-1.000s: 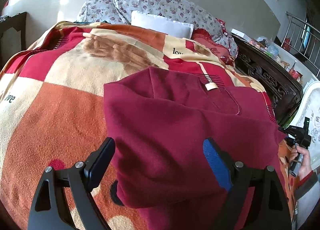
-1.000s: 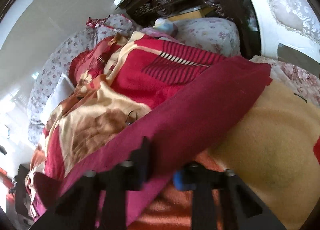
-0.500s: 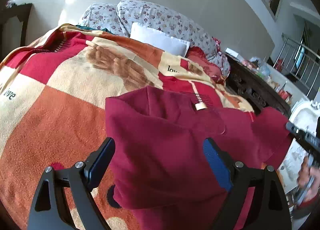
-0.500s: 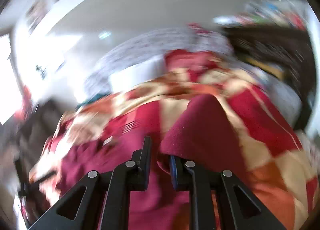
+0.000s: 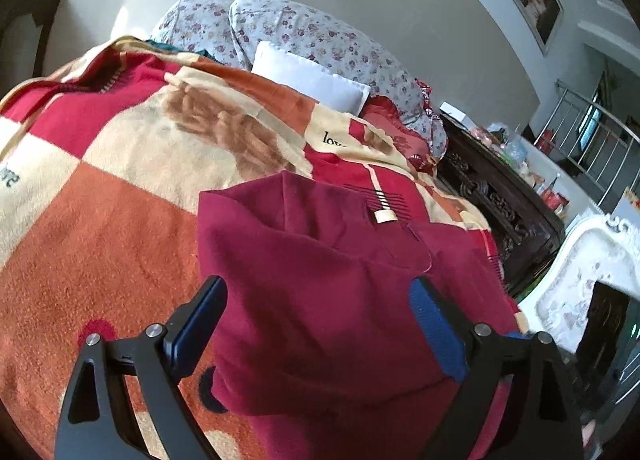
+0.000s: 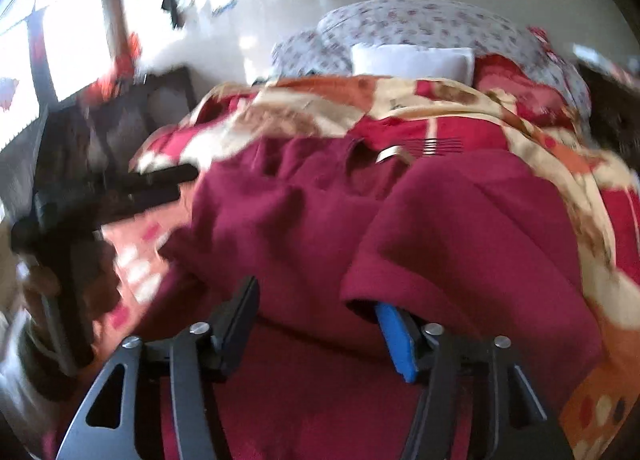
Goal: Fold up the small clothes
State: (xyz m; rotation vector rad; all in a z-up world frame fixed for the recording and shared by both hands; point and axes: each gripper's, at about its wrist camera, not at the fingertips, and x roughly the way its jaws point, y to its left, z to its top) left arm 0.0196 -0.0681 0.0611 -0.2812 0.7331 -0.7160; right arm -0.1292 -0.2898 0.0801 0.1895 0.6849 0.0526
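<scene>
A dark red garment (image 5: 304, 244) lies on a checked orange, red and cream blanket (image 5: 120, 220) on a bed, with a cream label (image 5: 385, 216) at its collar. My left gripper (image 5: 316, 292) hovers open over the garment's near part, with nothing pinched. In the right wrist view the garment (image 6: 288, 220) has its right side folded over as a flap (image 6: 460, 228). My right gripper (image 6: 316, 300) is opening. Its pads stand apart and the flap's hem drapes loosely over the blue-padded finger (image 6: 394, 336).
Floral pillows (image 5: 320, 40) and a white pillow (image 5: 312, 80) lie at the head of the bed. A dark carved cabinet (image 5: 500, 196) and white furniture (image 5: 592, 260) stand to the right. Dark wooden furniture (image 6: 120, 120) stands to the left of the bed.
My right gripper swung from the bed's right side toward the middle, carrying the garment's edge over, and its jaws went from shut on the cloth to apart. The left gripper stayed put.
</scene>
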